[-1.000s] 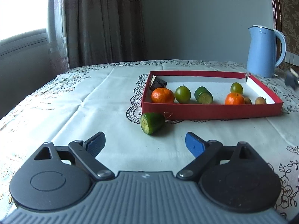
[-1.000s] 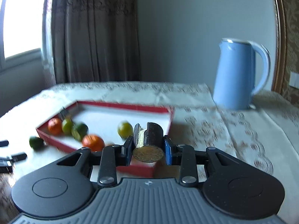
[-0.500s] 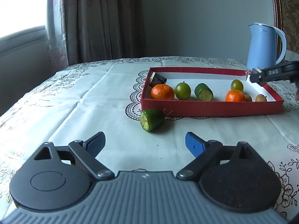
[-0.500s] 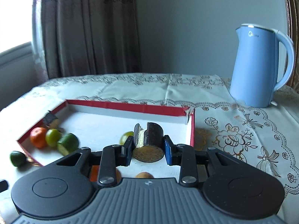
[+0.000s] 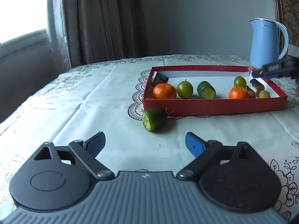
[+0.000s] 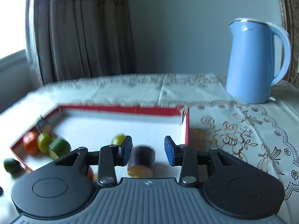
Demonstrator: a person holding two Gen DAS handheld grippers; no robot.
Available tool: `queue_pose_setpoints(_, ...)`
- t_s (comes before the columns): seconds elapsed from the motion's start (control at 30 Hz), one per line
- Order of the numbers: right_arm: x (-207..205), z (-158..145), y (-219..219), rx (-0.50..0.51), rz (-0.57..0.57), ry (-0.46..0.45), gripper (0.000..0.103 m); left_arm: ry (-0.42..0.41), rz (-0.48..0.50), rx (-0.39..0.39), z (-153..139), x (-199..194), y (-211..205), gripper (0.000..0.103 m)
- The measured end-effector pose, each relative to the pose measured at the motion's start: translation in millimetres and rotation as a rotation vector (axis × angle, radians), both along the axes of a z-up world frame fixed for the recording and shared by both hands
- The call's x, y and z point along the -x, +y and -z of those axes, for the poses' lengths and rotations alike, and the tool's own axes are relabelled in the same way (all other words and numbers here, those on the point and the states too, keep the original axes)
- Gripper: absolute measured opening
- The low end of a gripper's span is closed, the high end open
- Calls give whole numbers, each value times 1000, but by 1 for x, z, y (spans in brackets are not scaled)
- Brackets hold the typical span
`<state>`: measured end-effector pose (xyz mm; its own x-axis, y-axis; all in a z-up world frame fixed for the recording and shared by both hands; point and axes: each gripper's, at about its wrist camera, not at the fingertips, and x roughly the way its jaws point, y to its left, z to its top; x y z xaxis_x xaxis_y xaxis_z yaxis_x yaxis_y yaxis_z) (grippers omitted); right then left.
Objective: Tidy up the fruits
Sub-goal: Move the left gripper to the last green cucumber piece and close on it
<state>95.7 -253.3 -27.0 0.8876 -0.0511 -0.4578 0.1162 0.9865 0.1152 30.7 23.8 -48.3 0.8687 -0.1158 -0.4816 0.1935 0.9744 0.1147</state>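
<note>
A red tray (image 5: 213,106) holds two orange mandarins (image 5: 164,91), round green fruits (image 5: 185,89), a cut green piece (image 5: 206,92) and small brown fruits (image 5: 263,94). Another cut green piece (image 5: 154,119) lies on the cloth just outside the tray's near left corner. My left gripper (image 5: 144,143) stands open and empty a little short of it. My right gripper (image 6: 148,141) hangs over the tray's (image 6: 121,109) right end, its jaws opening. A dark piece with an orange cut face (image 6: 142,160) sits between the pads, which no longer press on it.
A light blue kettle (image 5: 267,43) stands behind the tray's right corner, close to the right gripper (image 5: 274,69). A dark chunk (image 5: 159,78) rests in the tray's far left corner. White patterned tablecloth (image 5: 93,97) spreads to the left; curtains and a window lie beyond.
The right gripper came over the tray's right end and parted its jaws, and the dark piece dropped lower between them. The left gripper stayed put.
</note>
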Motion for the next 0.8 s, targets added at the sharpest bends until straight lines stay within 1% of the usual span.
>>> queue_pose_setpoints(0.1, 15, -12, -9, -20, 22, -75, 38, -12, 3, -24, -6, -2, -8, 91)
queue_pose_setpoints(0.17, 24, -16, -16, -32, 35, -110, 42, -22, 13, -42, -12, -6, -17, 91)
queue_pose_setpoints(0.27, 29, -14, -28, -62, 58, -123, 44, -34, 33, -84, -19, -20, -34, 91)
queue_pose_setpoints(0.37, 31, -11, -37, -85, 80, -117, 44, 19, 14, -93, -16, -44, -41, 90)
queue_pose_setpoints(0.43, 32, -12, -42, -98, 86, -127, 44, 79, -18, -88, -9, -62, -40, 86)
queue_pose_setpoints(0.47, 34, -12, -42, -99, 86, -135, 44, 116, -36, -82, -5, -71, -37, 79)
queue_pose_setpoints(0.5, 35, -13, -43, -97, 85, -142, 44, 147, -50, -69, -1, -77, -34, 73)
queue_pose_setpoints(0.53, 36, -14, -43, -92, 84, -149, 44, 150, -53, -34, -1, -80, -30, 72)
queue_pose_setpoints(0.57, 37, -14, -42, -85, 82, -154, 44, 159, -57, -20, -1, -82, -27, 72)
queue_pose_setpoints(0.6, 38, -15, -41, -82, 79, -156, 44, 162, -55, -17, -1, -83, -26, 72)
queue_pose_setpoints(0.67, 38, -15, -42, -91, 70, -153, 44, 149, -55, -33, 0, -80, -28, 71)
queue_pose_setpoints(0.73, 38, -16, -41, -88, 69, -156, 44, 141, -47, -45, 0, -79, -29, 68)
queue_pose_setpoints(0.8, 40, -16, -40, -79, 71, -163, 44, 145, -29, -33, 0, -77, -29, 57)
